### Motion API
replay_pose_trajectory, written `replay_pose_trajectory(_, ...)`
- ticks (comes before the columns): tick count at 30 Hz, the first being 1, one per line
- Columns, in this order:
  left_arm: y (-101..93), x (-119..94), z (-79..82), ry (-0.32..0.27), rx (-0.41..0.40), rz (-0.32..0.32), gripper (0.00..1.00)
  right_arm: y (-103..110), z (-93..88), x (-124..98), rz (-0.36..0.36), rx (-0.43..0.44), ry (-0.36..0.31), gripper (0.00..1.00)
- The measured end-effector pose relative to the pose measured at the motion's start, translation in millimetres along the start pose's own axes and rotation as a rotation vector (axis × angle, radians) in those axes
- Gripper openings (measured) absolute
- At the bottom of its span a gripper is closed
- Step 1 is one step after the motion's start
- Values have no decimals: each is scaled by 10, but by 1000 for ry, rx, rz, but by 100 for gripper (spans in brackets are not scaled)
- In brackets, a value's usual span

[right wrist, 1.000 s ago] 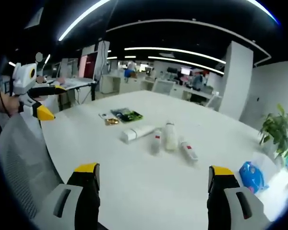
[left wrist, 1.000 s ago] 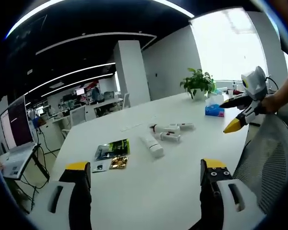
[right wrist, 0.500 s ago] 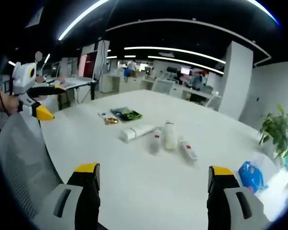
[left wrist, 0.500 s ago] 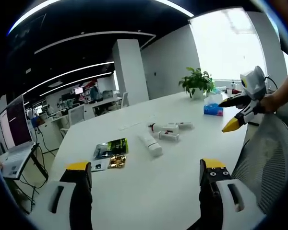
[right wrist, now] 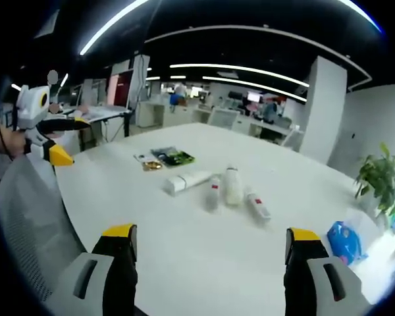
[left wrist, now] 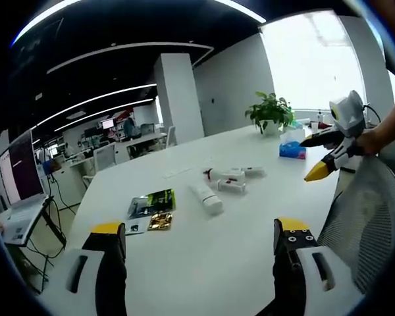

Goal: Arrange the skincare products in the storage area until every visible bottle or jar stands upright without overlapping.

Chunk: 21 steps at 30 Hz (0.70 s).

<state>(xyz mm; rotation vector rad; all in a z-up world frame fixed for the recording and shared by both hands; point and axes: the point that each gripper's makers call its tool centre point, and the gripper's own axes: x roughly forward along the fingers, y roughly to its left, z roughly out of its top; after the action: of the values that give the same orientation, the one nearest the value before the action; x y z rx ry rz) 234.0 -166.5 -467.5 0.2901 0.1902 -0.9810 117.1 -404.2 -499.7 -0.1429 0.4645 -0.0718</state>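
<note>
Bottles (right wrist: 234,187) lie flat mid-table (right wrist: 197,257); our left gripper (left wrist: 197,240) and right gripper (right wrist: 210,247) hover apart, both spread wide, empty.

Four bottles (right wrist: 225,189) lying mid-table (right wrist: 184,263); packets (right wrist: 166,158) beside them; plant (left wrist: 271,112), tissue pack (left wrist: 292,150) at far end.

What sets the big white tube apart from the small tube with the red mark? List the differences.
The big white tube is longer and thicker than the small tube with the red mark. The big tube is plain white, while the small one carries a red patch. The big one lies nearer the sachets. Both lie flat on the white table, not upright.
</note>
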Motion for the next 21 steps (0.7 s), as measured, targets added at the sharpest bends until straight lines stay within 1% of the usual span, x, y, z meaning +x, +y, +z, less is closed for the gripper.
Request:
replay_pose_trajectory(4,29,8,-17,2,-4,6,86,-2,-4,1,2,1,2,99)
replay_pose_trajectory(10,21,5,-20,6,-6,3,85,13,-4,-1,5,-5,4,98)
replay_pose_trajectory(16,7,4,-20,8,-5,-3,85,-19,-9,-6,-8,10,9,97)
replay_pose_trajectory(21,20,2,-18,4,-10,-1,85,-16,-21,-1,-11,-2,19,96)
